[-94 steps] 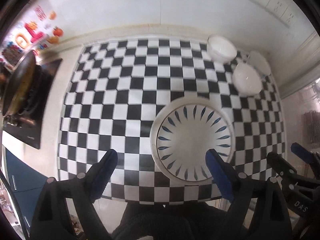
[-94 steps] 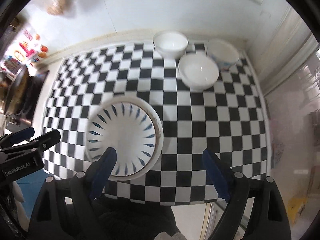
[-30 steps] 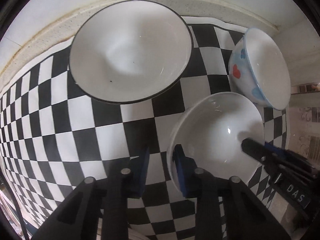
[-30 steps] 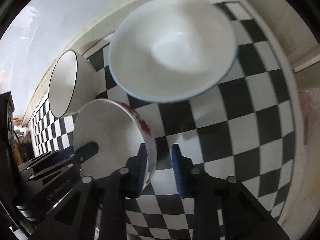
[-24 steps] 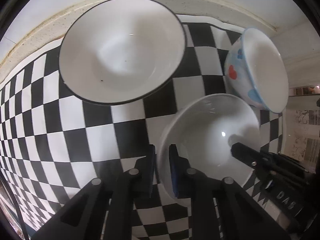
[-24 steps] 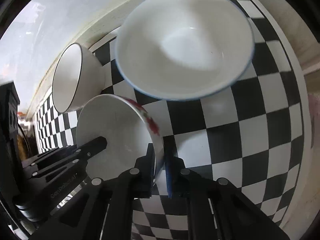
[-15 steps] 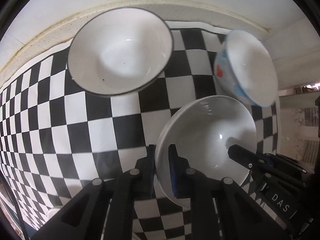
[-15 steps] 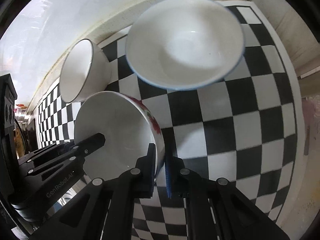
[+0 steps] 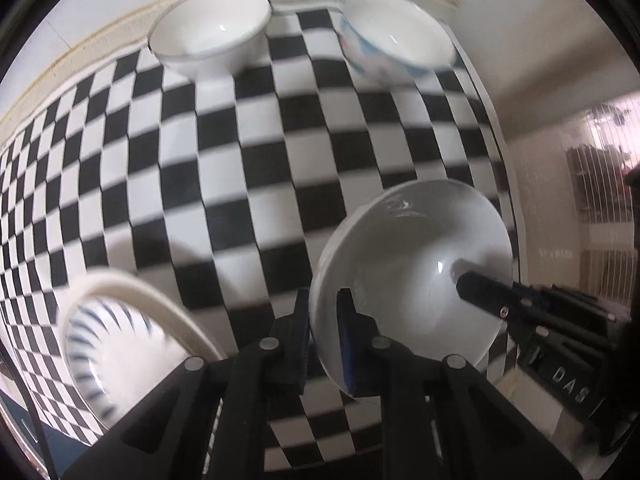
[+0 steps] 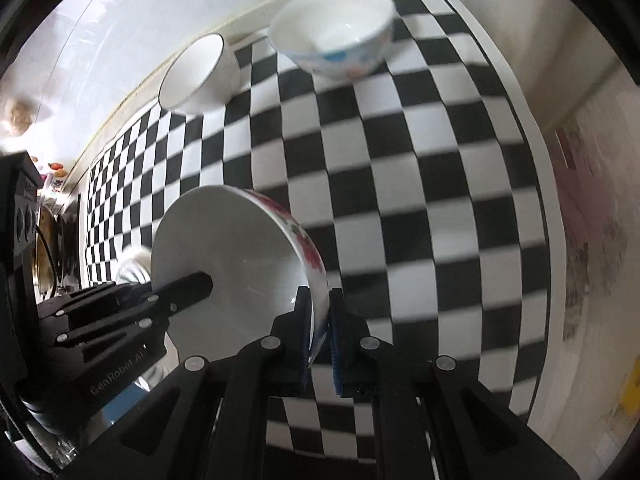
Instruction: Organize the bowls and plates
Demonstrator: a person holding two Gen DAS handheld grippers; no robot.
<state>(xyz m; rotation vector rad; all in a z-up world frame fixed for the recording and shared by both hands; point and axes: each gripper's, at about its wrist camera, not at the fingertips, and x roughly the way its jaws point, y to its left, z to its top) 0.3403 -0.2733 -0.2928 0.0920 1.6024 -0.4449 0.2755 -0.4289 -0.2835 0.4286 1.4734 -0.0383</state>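
A white bowl with red flowers on its outside [image 9: 412,264] hangs tilted above the checkered mat [image 9: 260,160]. My left gripper [image 9: 324,300] is shut on its left rim. My right gripper [image 10: 320,308] is shut on the opposite rim of the same bowl [image 10: 228,256]. Each gripper shows in the other's view, reaching into the bowl from the side. A black-rimmed white bowl [image 9: 212,28] and a bowl with blue and red marks [image 9: 396,40] stand at the mat's far edge. A plate with blue strokes [image 9: 116,340] lies at the lower left.
A white wall runs behind the far bowls [image 10: 336,36], and a side wall borders the mat on the right. A stove with a pan [image 10: 48,232] sits far left in the right wrist view. The mat's middle [image 10: 400,168] carries nothing.
Both grippers closed on the flowered bowl's rims, lifted it and drew it back from the two far bowls. The blue-stroked plate has come into view at the lower left.
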